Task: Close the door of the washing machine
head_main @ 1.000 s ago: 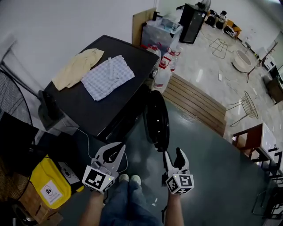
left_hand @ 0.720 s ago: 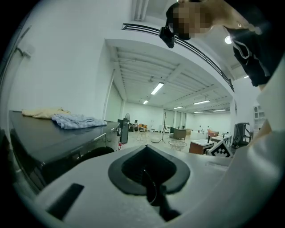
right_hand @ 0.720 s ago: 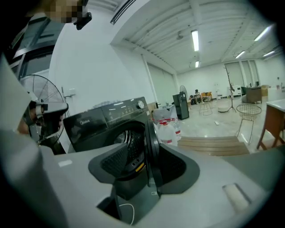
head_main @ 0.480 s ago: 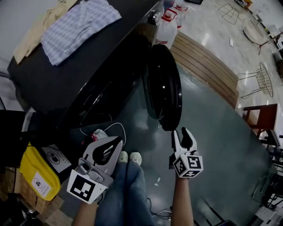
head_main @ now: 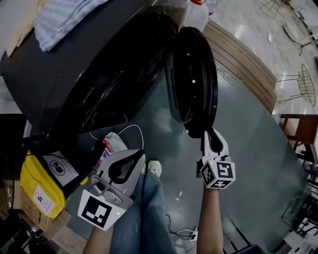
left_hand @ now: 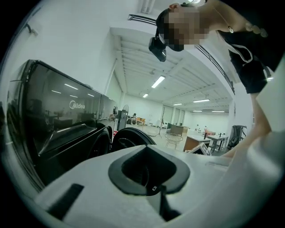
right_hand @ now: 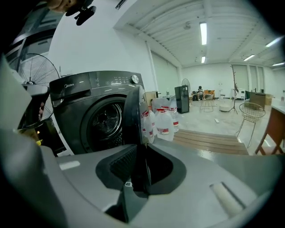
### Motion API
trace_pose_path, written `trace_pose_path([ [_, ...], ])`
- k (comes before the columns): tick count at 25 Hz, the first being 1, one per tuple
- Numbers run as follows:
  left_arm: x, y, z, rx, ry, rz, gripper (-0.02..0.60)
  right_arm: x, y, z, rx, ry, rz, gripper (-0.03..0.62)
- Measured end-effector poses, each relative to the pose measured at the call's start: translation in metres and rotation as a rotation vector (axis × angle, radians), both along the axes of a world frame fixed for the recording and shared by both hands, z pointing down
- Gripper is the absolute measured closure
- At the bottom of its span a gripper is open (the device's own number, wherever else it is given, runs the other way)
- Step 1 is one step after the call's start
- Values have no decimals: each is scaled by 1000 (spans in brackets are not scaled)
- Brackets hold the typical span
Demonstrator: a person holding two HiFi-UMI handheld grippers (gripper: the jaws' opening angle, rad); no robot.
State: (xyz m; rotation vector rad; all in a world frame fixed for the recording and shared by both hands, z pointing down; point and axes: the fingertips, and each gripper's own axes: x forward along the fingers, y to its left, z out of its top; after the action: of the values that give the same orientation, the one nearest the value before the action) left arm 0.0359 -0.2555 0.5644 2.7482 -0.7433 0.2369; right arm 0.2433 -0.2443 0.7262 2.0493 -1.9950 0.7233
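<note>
A dark grey front-loading washing machine [head_main: 74, 69] fills the far left of the head view, with a pale checked cloth [head_main: 62, 15] lying on its top. Its drum opening faces right onto a glossy grey-green floor [head_main: 248, 149]. The round black door [head_main: 191, 74] is open and swung well out from the machine's front, so that it stands almost edge-on to the right of the opening.

Beyond the door a low slatted wooden platform [head_main: 241, 54] runs along the far right. In the right gripper view, clear plastic water bottles with red labels [right_hand: 162, 124] stand just beside it. A yellow plastic container [head_main: 37, 191] sits on the floor at the near left, beside the machine's corner.

The right gripper [head_main: 212, 136] reaches up to the near end of the door's rim. Its fingers [right_hand: 122, 162] are closing on that rim — the thin dark edge stands upright between them and fills the narrow gap.

The left gripper [head_main: 139, 153] hangs lower and nearer, well apart from the door, over the person's blue trouser leg [head_main: 144, 218]. Its fingers [head_main: 135, 171] meet at the tips — nothing is held between them.
</note>
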Motion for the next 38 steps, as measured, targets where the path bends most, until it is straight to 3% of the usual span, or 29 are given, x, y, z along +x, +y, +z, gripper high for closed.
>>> trace_pose_path([
  [8, -20, 4, -4, -10, -1, -50, 581, -59, -9, -2, -10, -50, -120, 523],
  [17, -52, -8, 2, -28, -6, -116, 581, -167, -48, -4, 19, -137, -414, 490],
  [26, -74, -18, 14, -53, -6, -156, 581, -239, -94, -4, 43, -150, -636, 513],
  [38, -87, -32, 21, -68, 1, -169, 581, -263, -113, -6, 46, -184, -643, 514],
])
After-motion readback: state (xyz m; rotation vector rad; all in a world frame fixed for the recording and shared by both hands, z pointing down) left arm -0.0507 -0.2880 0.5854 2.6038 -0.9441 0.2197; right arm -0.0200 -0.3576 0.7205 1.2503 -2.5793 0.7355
